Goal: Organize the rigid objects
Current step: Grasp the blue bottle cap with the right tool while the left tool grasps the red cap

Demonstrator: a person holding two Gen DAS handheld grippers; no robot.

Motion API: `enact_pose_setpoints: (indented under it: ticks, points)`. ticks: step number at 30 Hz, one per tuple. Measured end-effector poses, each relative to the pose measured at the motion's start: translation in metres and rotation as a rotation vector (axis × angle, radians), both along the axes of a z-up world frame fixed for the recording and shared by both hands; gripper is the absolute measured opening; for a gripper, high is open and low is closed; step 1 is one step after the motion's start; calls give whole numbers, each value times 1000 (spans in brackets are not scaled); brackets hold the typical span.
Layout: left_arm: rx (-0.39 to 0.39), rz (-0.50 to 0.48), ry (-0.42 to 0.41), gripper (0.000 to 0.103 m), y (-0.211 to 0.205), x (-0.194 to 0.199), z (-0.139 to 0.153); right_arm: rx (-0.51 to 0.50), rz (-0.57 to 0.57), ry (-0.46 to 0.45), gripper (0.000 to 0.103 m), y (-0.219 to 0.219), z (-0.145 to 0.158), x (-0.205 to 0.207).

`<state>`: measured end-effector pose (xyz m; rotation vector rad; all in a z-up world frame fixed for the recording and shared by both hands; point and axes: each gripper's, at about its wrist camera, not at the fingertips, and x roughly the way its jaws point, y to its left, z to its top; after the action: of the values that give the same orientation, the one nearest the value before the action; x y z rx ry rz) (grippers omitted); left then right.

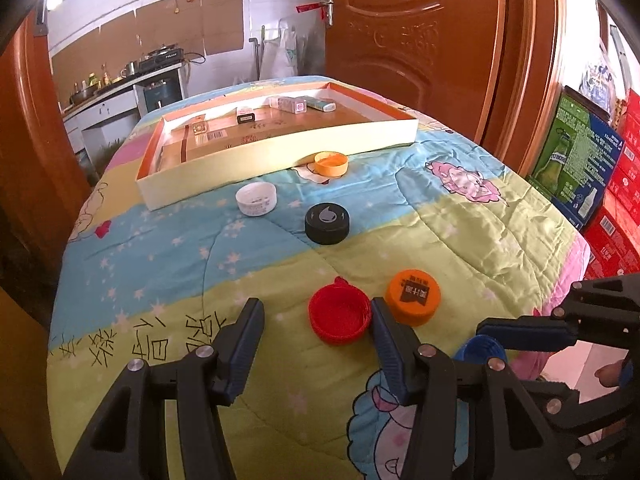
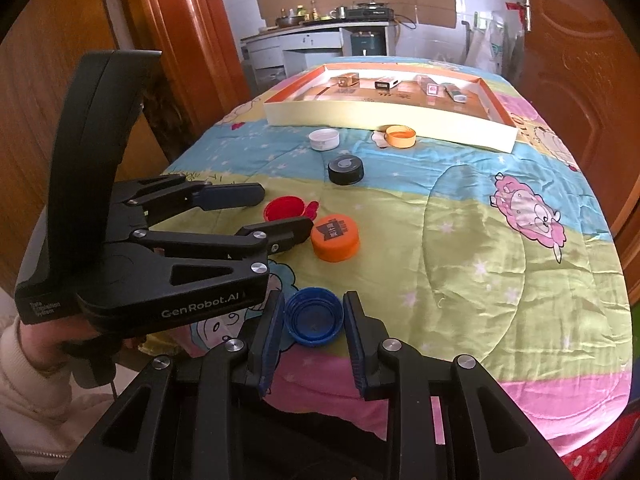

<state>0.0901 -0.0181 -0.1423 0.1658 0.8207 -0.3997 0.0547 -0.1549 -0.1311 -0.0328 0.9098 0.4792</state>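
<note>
Nearest, right gripper (image 2: 313,322) has its fingers narrowed onto a blue ribbed plastic bottle cap (image 2: 313,317), open side up, both pads against its rim, cap low over the pink edge strip of the quilt. Left gripper (image 1: 318,316) sits just beyond and to the left, fingers wide, holding nothing; a red plastic cap with a small tab (image 1: 339,313), open side up, lies between them, hard against the right-hand finger, gap on the other side. Just right of that finger, an orange plastic cap (image 1: 413,297), closed top up with a dark printed label, close beside the red one. A cream sleeve (image 2: 28,364) shows at the left gripper's handle. Mid-way: black round cap with a grey drop logo (image 1: 327,223), closed side up, alone. Beyond it, a white cap (image 1: 256,199), open up, and a yellow-orange cap (image 1: 331,163), open up, just short of the tray wall. Far end: a shallow cardboard tray, cream outside, orange inside (image 1: 280,148), with a few small boxes along its far wall. Everything rests on a satin cartoon-print quilt (image 1: 460,240), blue, green, pink, on a bed. Around: brown wooden doors (image 1: 412,20), stacked drink cartons (image 1: 572,160) on the right, a white-tiled kitchen with stove and pots (image 2: 340,12) behind.
</note>
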Motion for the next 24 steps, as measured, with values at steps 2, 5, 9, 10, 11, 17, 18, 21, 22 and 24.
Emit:
enact_pose_setpoints:
  ticks: [2,5,9,10,11,17,18,21,22,24]
  points:
    - [-5,-1,-4,52,1,-1,0,3,1,-1,31,0,0,0]
    - [-20,1,-10,39,3,-4,2,9,1,-1,31,-1,0,0]
    - [-30,5,-16,31,5,-6,5,10,-6,-3,31,-3,0,0]
    - [-33,7,-19,31,6,-7,6,10,-8,-2,31,-3,0,0]
    - [-37,7,-21,31,6,-7,7,10,-10,-3,31,-3,0,1]
    - [-62,12,-38,31,10,-12,15,10,-19,-5,31,-5,1,1]
    - [-66,13,-40,31,11,-13,16,9,-21,-7,31,-5,2,1]
    - [-87,12,-39,31,13,-13,20,9,-26,-13,31,-7,4,1]
    - [-94,13,-38,31,14,-14,21,9,-28,-15,31,-7,4,2]
    - [-100,13,-41,31,15,-14,23,9,-33,-20,31,-9,6,2]
